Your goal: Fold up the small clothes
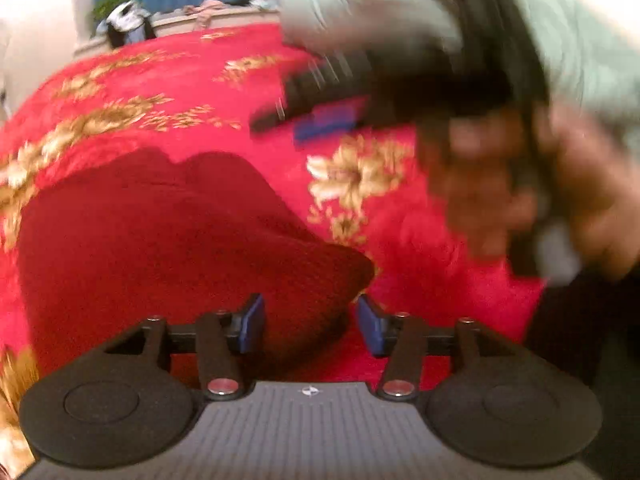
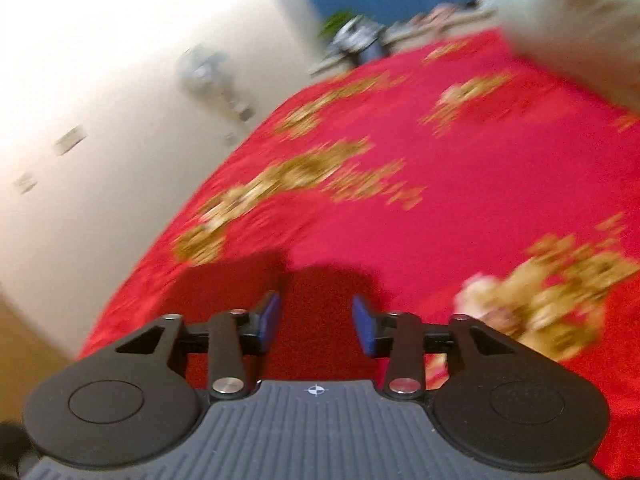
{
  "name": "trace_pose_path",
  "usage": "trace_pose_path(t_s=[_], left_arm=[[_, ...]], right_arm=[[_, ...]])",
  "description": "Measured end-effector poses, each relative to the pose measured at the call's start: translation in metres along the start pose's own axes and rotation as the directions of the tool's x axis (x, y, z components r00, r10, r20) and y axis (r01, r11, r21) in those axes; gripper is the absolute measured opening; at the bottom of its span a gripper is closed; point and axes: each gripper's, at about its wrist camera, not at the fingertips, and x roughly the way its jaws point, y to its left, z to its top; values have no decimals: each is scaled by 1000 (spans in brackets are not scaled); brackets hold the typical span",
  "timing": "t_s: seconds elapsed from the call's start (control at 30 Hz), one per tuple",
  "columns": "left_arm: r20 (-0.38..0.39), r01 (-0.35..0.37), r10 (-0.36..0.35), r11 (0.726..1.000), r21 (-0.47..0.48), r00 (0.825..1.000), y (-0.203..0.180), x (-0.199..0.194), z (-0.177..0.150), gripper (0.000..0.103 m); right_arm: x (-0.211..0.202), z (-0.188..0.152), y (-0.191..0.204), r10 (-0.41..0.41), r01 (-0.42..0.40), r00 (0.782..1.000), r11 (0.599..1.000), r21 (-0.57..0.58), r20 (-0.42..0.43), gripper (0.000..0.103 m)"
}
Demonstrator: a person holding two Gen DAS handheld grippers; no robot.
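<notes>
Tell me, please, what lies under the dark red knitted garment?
The dark red knitted garment lies on the red floral bedspread, which shows all around it. Whatever lies directly beneath it is covered.

No words, brands or numbers can be read anywhere. Each gripper body bears only a small crosshair mark [image 1: 308, 391], [image 2: 315, 390].

Open bedspread [image 1: 248, 92], red with gold flowers: upper left and centre of the left wrist frame, bare. Dark red garment [image 1: 168, 240]: lower centre, lying just ahead of the left gripper [image 1: 310, 322], jaws apart. Right gripper [image 1: 320, 100] with the hand [image 1: 520, 184] holding it: blurred, filling the right side. Pale cushion [image 2: 576, 20]: upper right of the right wrist frame. Cream wall [image 2: 120, 100]: left.
</notes>
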Motion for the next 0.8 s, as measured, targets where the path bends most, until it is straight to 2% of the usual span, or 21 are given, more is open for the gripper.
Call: trace_pose_path(t_s=[0.07,0.13,0.23,0.27,0.33,0.4,0.43,0.5,0.57,0.6,0.63,0.67,0.7,0.73,0.77,0.8], left_arm=[[34,5,-3,998,-61,999,22,-25,2,58],[56,-44,50,994,-95,997,46,-44,-2,59],[56,-141,150,980,-141,987,81,-65,-10,59],[51,-161,172,972,-172,984,93,-68,-13,60],[49,-170,186,957,-235,981,112,-74,-16,65],[41,-169,190,941,-294,981,126,-78,-17,72],[38,-166,187,935,-312,982,131,-79,-16,79],[39,-142,165,931,-336,986,139,-84,-12,81],[42,-109,131,934,-341,990,146,-86,-9,81],[43,-91,112,934,-346,993,148,-83,-6,81],[40,-67,87,934,-351,995,152,-79,-6,81],[30,-43,57,933,-358,998,154,-73,-8,81],[4,-22,25,929,-369,1000,155,-61,-11,81],[-56,-18,-4,924,-381,998,159,-45,-17,81],[-137,-46,-6,926,-374,991,160,-28,-24,82],[-214,-98,22,932,-350,977,160,-14,-34,83]], right_arm=[[12,-7,12,42,-43,998,999,-30,-56,51],[26,-18,24,62,-72,990,994,-77,-125,51],[42,-37,39,-25,-14,983,979,-203,-184,51],[43,-39,43,-35,-7,984,973,-232,-174,42],[37,-38,49,16,-56,986,971,-233,-168,18],[19,-33,53,57,-81,993,968,-239,-107,14],[7,-30,53,93,-107,993,968,-226,-70,12],[-22,-20,47,212,-209,977,967,-142,5,11],[-42,-18,42,267,-261,963,959,-111,44,11],[-42,-18,38,217,-214,976,970,-116,18,10],[-35,-23,33,127,-131,991,985,-117,-41,10],[-21,-29,23,21,-34,992,994,-103,-122,6],[-4,-39,9,-70,58,974,996,-61,-216,4],[8,-47,-1,-143,134,947,990,-50,-287,0],[15,-53,-4,-195,179,925,981,-78,-325,0],[19,-56,-5,-232,206,913,972,-111,-336,0]])
